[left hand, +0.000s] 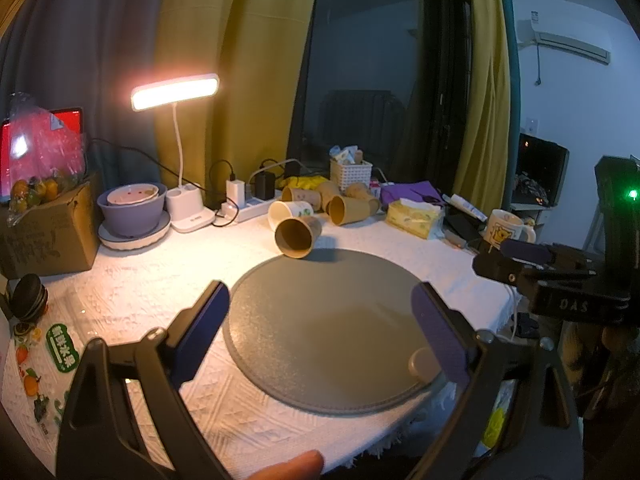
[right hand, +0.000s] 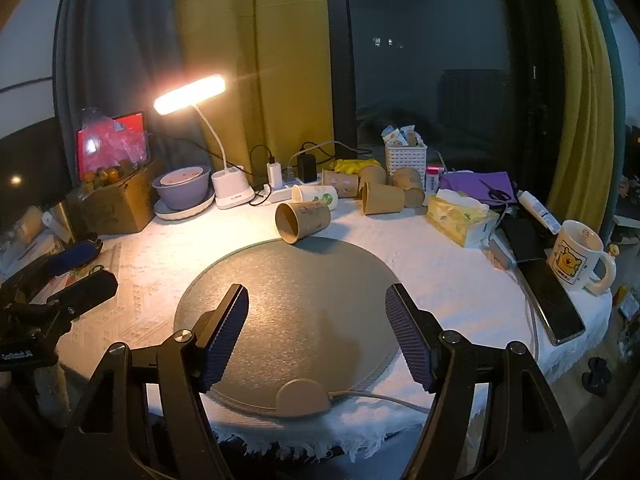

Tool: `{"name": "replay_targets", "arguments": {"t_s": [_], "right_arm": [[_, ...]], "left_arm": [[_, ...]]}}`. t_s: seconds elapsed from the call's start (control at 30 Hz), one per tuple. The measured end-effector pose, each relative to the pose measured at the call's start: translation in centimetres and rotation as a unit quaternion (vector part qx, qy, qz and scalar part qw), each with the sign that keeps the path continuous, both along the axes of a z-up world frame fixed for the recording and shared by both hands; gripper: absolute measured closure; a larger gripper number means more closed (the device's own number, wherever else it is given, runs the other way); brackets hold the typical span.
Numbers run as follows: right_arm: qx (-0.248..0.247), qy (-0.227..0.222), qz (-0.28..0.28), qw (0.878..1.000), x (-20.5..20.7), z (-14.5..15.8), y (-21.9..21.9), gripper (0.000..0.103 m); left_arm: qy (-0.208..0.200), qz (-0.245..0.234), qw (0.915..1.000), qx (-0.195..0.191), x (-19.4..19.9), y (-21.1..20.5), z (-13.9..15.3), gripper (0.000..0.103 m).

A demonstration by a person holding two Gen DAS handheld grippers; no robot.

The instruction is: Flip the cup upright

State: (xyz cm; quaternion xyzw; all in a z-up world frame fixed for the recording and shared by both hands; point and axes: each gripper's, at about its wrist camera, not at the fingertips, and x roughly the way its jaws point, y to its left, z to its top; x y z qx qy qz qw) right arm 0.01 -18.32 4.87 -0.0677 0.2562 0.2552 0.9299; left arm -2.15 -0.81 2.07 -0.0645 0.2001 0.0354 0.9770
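A brown paper cup (left hand: 297,237) lies on its side at the far edge of the round grey mat (left hand: 332,332), its mouth facing me; it also shows in the right wrist view (right hand: 302,221). My left gripper (left hand: 320,324) is open and empty, low over the near part of the mat, well short of the cup. My right gripper (right hand: 318,330) is open and empty over the mat (right hand: 286,300), also well short of the cup. Each gripper shows in the other's view, the right one (left hand: 528,268) at the right edge, the left one (right hand: 76,268) at the left edge.
Several more paper cups (right hand: 382,196) lie behind, with a white cup (right hand: 316,196). A desk lamp (right hand: 228,188), power strip (left hand: 248,208), purple bowl (right hand: 182,190), cardboard box (left hand: 44,232), white basket (right hand: 406,156), tissue pack (right hand: 460,216), phone (right hand: 554,300) and mug (right hand: 578,256) ring the table.
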Motion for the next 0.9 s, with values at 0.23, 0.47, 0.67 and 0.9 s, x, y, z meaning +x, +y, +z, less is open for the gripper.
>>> {"name": "replay_targets", "arguments": {"t_s": [0.23, 0.47, 0.67, 0.9], "right_arm": [[-0.001, -0.002, 0.006, 1.0, -0.21, 0.17, 0.25, 0.029], [-0.002, -0.001, 0.011, 1.0, -0.08, 0.15, 0.25, 0.029], [-0.002, -0.002, 0.009, 1.0, -0.22, 0.14, 0.35, 0.029], [-0.002, -0.001, 0.009, 1.0, -0.26, 0.12, 0.38, 0.029]], "left_arm": [[0.0, 0.0, 1.0, -0.001, -0.03, 0.05, 0.1, 0.01], [0.0, 0.0, 1.0, 0.0, -0.14, -0.11, 0.11, 0.01], [0.0, 0.0, 1.0, 0.0, -0.06, -0.05, 0.08, 0.01], [0.0, 0.0, 1.0, -0.001, -0.16, 0.04, 0.06, 0.01]]}}
